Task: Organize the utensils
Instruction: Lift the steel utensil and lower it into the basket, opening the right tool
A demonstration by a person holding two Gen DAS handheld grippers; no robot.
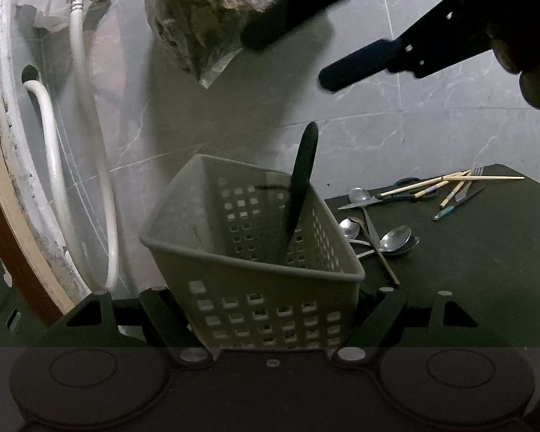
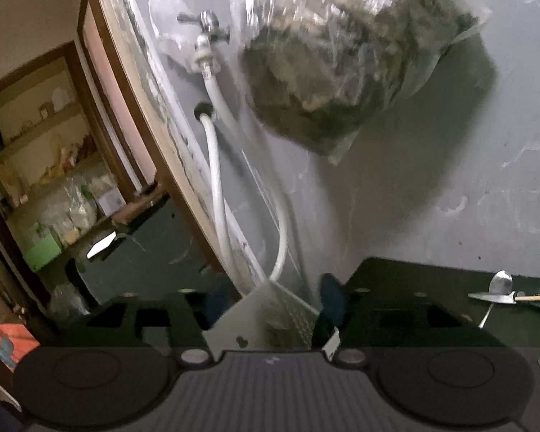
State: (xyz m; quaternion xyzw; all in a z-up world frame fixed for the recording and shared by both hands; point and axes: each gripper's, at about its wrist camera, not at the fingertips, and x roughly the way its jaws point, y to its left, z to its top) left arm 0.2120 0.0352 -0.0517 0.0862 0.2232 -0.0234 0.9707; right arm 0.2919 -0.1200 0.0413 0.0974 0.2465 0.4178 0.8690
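At the centre of the left wrist view, the left gripper (image 1: 270, 320) has its fingers clenched on the near wall of the perforated basket (image 1: 255, 262), which stands at the left edge of the dark bench (image 1: 486, 252). A black utensil (image 1: 302, 183) stands in the basket, its long axis near upright and leaning slightly right, rounded end up. To the right of the frame, spoons (image 1: 396, 237) lie with bowls toward the right, and chopsticks (image 1: 450, 181) lie roughly crosswise in a loose pile beside scissors (image 1: 410, 189). The right gripper (image 1: 360, 61) hangs released at the upper right, its fingers pointing lower left. In the blurred right wrist view its fingers (image 2: 331, 302) seem spread with nothing between them, above the basket rim (image 2: 291, 302).
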